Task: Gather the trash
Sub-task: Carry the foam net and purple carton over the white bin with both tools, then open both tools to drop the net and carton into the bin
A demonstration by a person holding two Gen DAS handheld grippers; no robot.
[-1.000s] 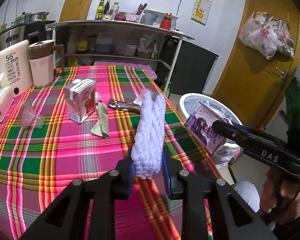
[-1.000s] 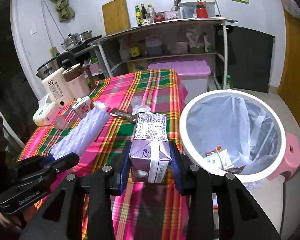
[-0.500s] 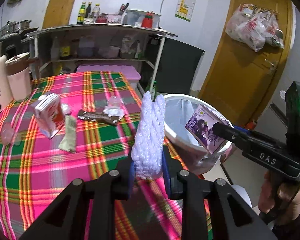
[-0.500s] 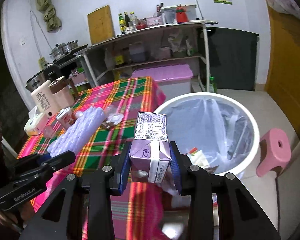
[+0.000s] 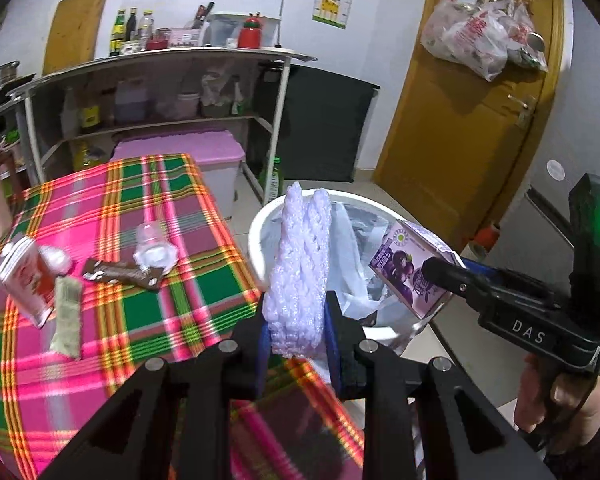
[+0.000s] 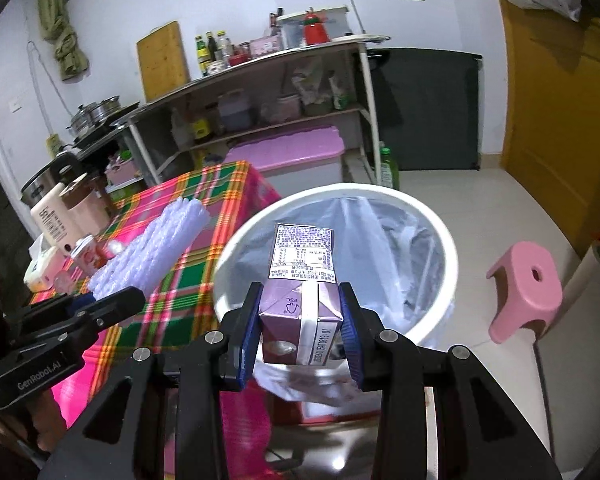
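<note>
The left tongs (image 5: 296, 320) are pinching a white foam net sleeve (image 5: 302, 272) near its lower end, and the sleeve is standing upright over the near right corner of the table (image 5: 112, 364), just beside the rim of the white trash bin (image 5: 256, 236). The right tongs (image 6: 302, 320) are clamping a purple drink carton (image 6: 300, 280) by its sides and are holding it above the near edge of the bin, whose opening is lined with a pale plastic bag (image 6: 388, 240).

On the plaid cloth, trash is lying to the left of the sleeve: a red and white carton (image 5: 26, 280) tipped on its side, a greenish wrapper (image 5: 66, 316) just beside it, a brown wrapper (image 5: 120, 274), and a small clear plastic cup (image 5: 154, 248) touching that brown wrapper's far end.

A pink stool (image 6: 526, 288) is standing on the floor to the right of the bin. Behind the table, a pink-lidded storage box (image 5: 204, 160) is sitting under a metal shelf (image 5: 160, 60) crowded with bottles and containers. A full plastic bag (image 5: 480, 36) is hanging on the yellow door (image 5: 460, 140) at the far right.
</note>
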